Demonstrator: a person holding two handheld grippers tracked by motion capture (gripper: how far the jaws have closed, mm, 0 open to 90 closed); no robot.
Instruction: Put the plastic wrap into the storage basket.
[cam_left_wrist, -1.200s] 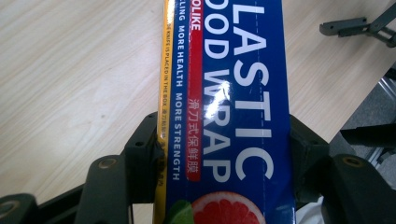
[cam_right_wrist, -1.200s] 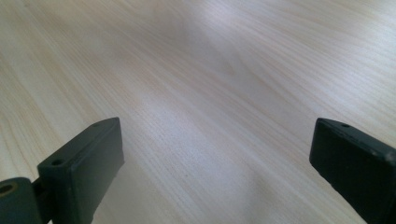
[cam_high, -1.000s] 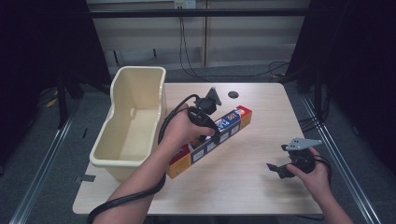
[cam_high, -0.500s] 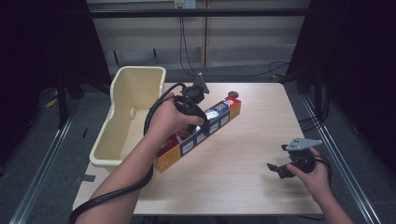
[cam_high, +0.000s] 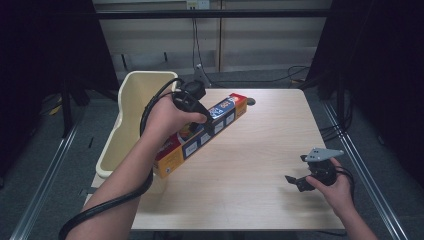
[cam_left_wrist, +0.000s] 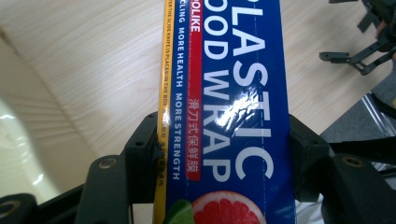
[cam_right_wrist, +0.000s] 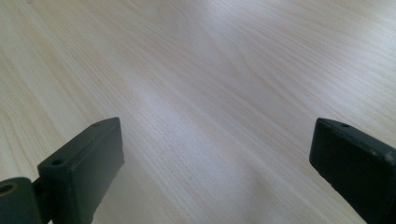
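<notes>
Blue wrap box (cam_high: 201, 135) in left claw (cam_high: 200, 116), long axis diagonal, far end up-right

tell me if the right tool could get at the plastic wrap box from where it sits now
Probably yes. The right tool rests near the table's right front with its jaws open and empty, and bare wood lies between it and the plastic wrap box. The box is clamped in the left tool, though, over the table beside the cream bin.

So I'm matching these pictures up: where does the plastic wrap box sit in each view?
High view: plastic wrap box left of centre, slanting beside the cream bin.
Left gripper view: box runs up the middle between the jaws.
Right gripper view: not in it.
Shared landmark: the wooden table.
</notes>
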